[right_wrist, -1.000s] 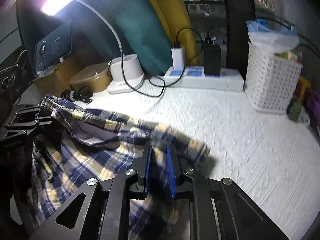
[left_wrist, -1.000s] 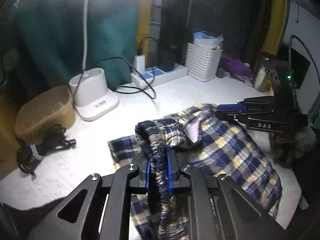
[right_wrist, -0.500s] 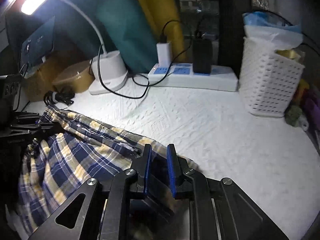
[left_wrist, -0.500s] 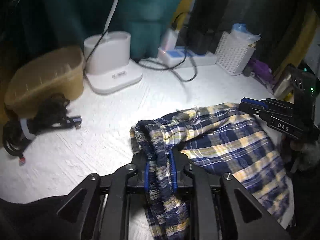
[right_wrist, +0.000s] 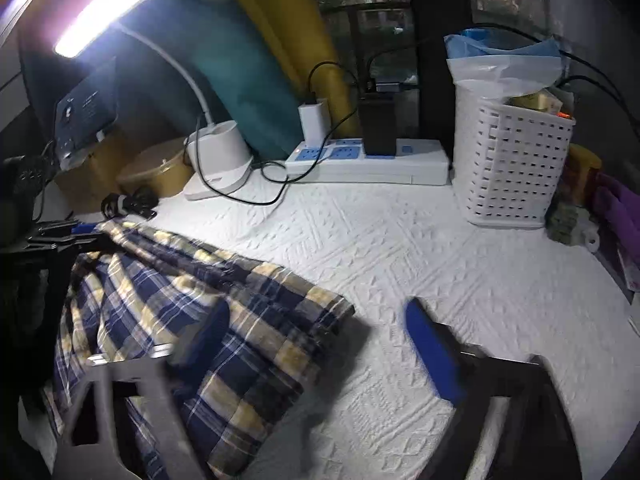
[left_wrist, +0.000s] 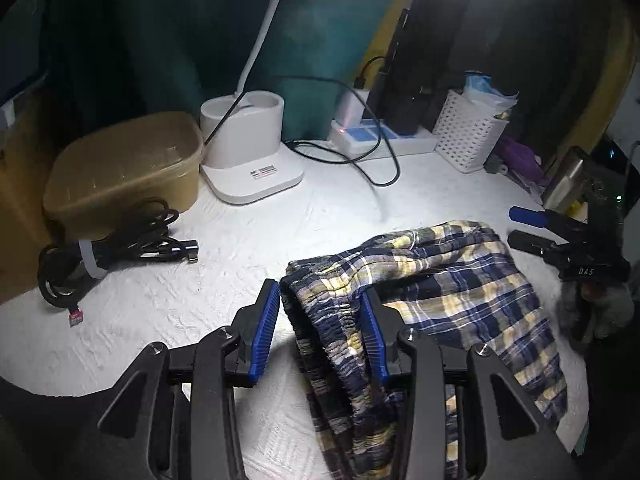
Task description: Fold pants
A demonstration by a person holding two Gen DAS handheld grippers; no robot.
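Left wrist view: plaid pants (left_wrist: pixel 452 292), folded, lie on the white textured table cover (left_wrist: pixel 200 280), long axis running from the elasticated waistband (left_wrist: pixel 320 320) at near left away to the right. Left gripper (left_wrist: pixel 322 330), jaws opening, straddles the waistband; the blue pads (left_wrist: pixel 264 332) stand clear of the cloth or barely brush it. Right gripper (left_wrist: pixel 516 226) shows at the far end, just beside the corner. Right wrist view: pants (right_wrist: pixel 200 320) lie left and ahead; right gripper (right_wrist: pixel 316 332), jaws opening, spans the near right edge, nothing clamped. Judgement: the left hand sits nearer the waistband, the right nearer the leg end.
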